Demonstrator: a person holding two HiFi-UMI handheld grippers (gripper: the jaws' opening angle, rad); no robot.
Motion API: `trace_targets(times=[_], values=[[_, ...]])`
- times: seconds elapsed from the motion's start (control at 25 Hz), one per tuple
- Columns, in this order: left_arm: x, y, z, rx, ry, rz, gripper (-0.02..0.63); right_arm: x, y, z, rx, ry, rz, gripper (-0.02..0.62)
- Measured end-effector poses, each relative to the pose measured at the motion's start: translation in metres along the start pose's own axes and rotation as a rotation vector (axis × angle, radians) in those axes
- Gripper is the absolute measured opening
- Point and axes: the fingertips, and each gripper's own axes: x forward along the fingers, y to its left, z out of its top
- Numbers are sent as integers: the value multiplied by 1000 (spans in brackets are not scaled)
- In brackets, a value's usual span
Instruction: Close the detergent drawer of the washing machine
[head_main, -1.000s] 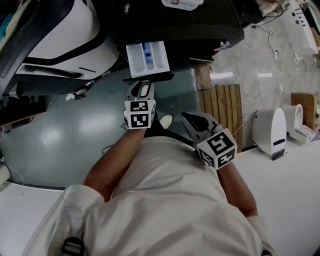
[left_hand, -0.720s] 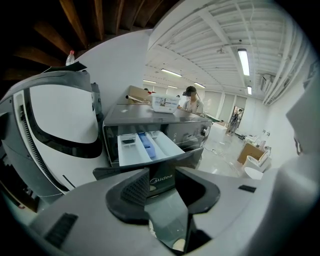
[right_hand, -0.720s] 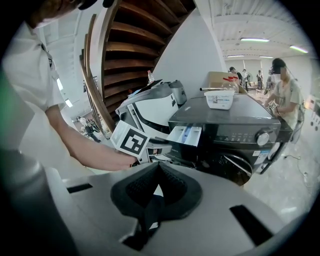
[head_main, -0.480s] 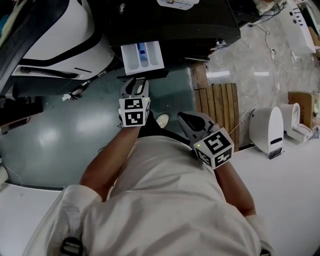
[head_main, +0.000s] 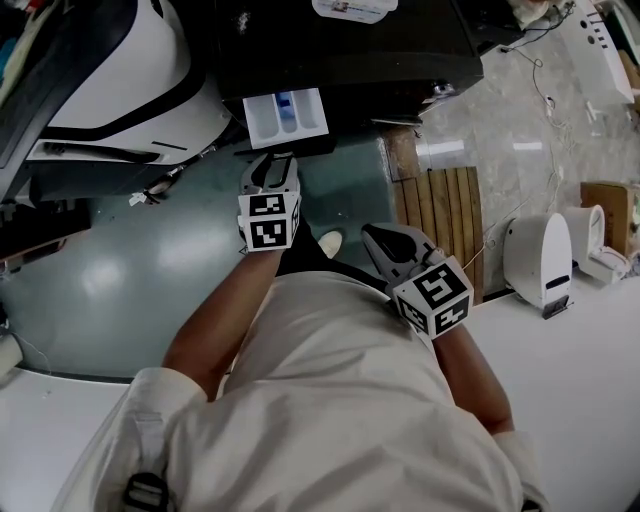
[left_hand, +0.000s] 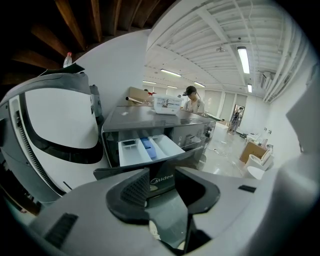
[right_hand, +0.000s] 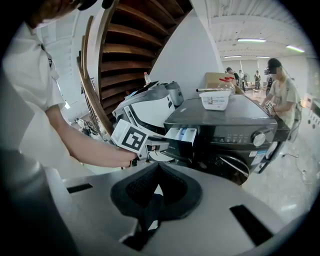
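From the head view, the dark washing machine (head_main: 400, 50) fills the top edge, and its detergent drawer (head_main: 287, 112) stands pulled out over a glossy grey-green floor (head_main: 120, 260). The drawer is a white plastic tray split into compartments, with a blue insert in the middle one. The left gripper (head_main: 272, 165) points at the drawer's dark front lip, just short of it. Open floor lies to its left, while a large white rounded machine (head_main: 140, 90) crowds the upper left. The right gripper (head_main: 376, 238) hangs well back beside the person's body, next to a slatted wooden mat (head_main: 445, 215); a smooth white domed appliance (head_main: 538, 262) stands farther right. In the left gripper view the jaws stand apart with nothing pressed between the ribbed dark pads. Through the gap shows the drawer's front panel, printed "Midea" (left_hand: 163, 177), close ahead; whether the tips touch it cannot be told. A clear plastic tub (left_hand: 167, 104) sits on the machine's flat top, its label too small to read. In the right gripper view the jaws are closed together and empty. Beyond them are the left gripper's marker cube (right_hand: 131, 138), the open drawer, a round control dial (right_hand: 258, 138) and ribbed wooden stairs (right_hand: 130, 45).
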Motion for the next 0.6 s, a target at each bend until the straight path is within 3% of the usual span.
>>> trace_targets(times=[0.6], values=[[18,13,17,8,-6,-5,149,7,-12,10,17,0,-18,3]])
